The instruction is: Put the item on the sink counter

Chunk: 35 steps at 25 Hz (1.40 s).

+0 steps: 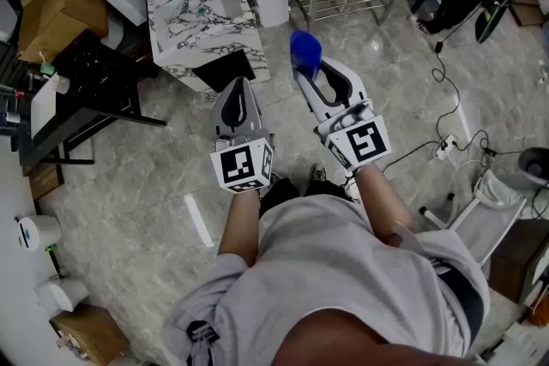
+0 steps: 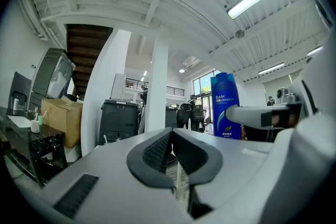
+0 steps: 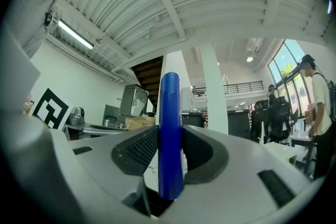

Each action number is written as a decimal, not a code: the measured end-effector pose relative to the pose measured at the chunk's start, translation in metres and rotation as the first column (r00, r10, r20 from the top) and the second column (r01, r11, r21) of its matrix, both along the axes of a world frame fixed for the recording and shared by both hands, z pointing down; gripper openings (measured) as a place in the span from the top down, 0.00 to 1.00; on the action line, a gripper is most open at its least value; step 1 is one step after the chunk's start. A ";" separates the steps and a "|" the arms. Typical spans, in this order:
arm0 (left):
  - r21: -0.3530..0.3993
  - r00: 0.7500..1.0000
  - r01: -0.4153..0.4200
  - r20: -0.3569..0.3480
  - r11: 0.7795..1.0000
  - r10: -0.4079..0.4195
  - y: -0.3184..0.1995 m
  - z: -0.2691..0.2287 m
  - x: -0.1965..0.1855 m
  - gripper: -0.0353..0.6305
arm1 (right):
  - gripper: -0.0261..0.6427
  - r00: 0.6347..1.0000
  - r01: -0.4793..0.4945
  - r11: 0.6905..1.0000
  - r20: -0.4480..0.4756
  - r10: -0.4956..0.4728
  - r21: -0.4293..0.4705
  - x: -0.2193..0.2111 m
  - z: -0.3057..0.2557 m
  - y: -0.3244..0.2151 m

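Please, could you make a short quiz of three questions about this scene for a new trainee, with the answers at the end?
1. True or false: the left gripper has its jaws shut with nothing between them.
2. What does the right gripper hold?
3. In the head view, where is the marble sink counter relative to both grippers? A) ahead, toward the left B) at the right edge C) directly beneath them

Key: 1 true; 2 a blue bottle; 3 A.
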<state>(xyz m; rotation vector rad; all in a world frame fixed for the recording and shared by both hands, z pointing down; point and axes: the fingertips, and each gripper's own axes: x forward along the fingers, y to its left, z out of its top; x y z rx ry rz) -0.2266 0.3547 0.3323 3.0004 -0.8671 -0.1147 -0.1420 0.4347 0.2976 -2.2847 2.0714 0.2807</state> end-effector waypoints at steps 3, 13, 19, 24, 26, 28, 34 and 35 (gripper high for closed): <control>0.000 1.000 -0.006 -0.006 1.000 0.006 -0.008 0.003 -0.006 0.93 | 0.75 1.000 0.013 1.000 0.020 -0.013 -0.001 -0.010 0.001 -0.008; -0.022 0.998 -0.058 -0.006 0.998 0.057 -0.043 0.010 -0.039 0.93 | 0.75 0.999 -0.034 0.999 0.023 0.035 -0.020 -0.029 0.012 -0.038; -0.058 0.993 -0.116 0.005 0.992 0.116 -0.052 0.037 -0.057 0.93 | 0.75 0.998 -0.057 0.998 0.034 0.059 -0.035 -0.042 0.025 -0.054; -0.092 0.989 -0.146 0.013 0.985 0.148 -0.064 0.050 -0.056 0.93 | 0.75 0.997 -0.064 0.996 0.027 0.066 -0.067 -0.051 0.035 -0.063; -0.091 0.988 -0.150 0.014 0.984 0.152 -0.071 0.053 -0.052 0.93 | 0.75 0.998 -0.062 0.996 0.023 0.063 -0.071 -0.051 0.036 -0.069; -0.091 0.989 -0.145 0.022 0.985 0.147 -0.078 0.056 -0.049 0.93 | 0.75 0.998 -0.058 0.996 0.030 0.060 -0.067 -0.048 0.039 -0.075; -0.109 0.991 -0.112 0.065 0.988 0.120 -0.105 0.071 -0.042 0.93 | 0.75 0.998 -0.030 0.998 0.061 0.033 -0.057 -0.032 0.050 -0.105; -0.108 0.991 -0.107 0.071 0.988 0.115 -0.111 0.072 -0.038 0.93 | 0.75 0.998 -0.023 0.998 0.065 0.027 -0.054 -0.027 0.051 -0.112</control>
